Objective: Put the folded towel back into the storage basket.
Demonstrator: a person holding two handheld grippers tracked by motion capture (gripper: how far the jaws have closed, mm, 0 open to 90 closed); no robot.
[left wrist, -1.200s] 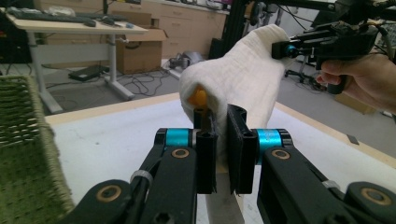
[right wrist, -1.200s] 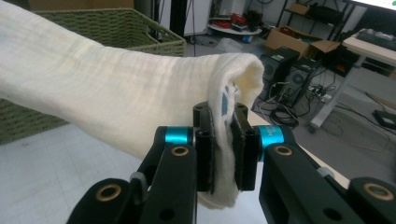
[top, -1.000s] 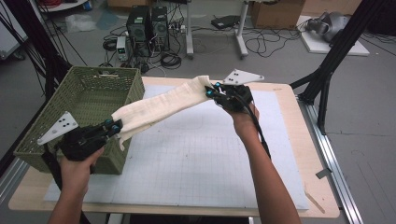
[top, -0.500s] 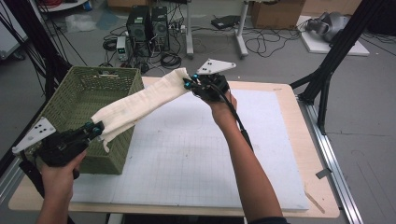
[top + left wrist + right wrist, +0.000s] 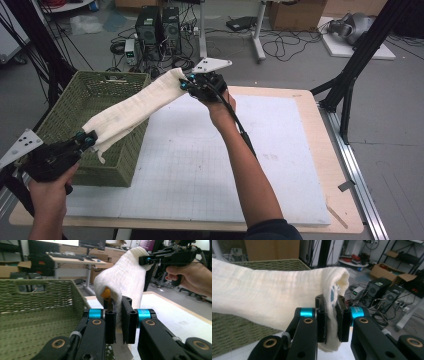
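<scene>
Fingers on both sides are pinched down on cloth: the left gripper [image 5: 85, 139] has one end of the cream towel [image 5: 131, 109] clamped between its jaws, and the right gripper [image 5: 186, 84] has the other end squeezed the same way. In the high view the towel hangs stretched in the air, running from lower left up to the top center of the frame, right over the near-right corner of the green basket [image 5: 75, 107]. One loose corner droops at the left end, just by the basket's front wall. The basket sits at the left edge of the white mat [image 5: 280, 165], which is bare across the middle and right, so lots of room there. The wooden table [image 5: 345, 200] rim shows around the mat. Computer towers [image 5: 159, 26] and cables sit on the floor beyond.
</scene>
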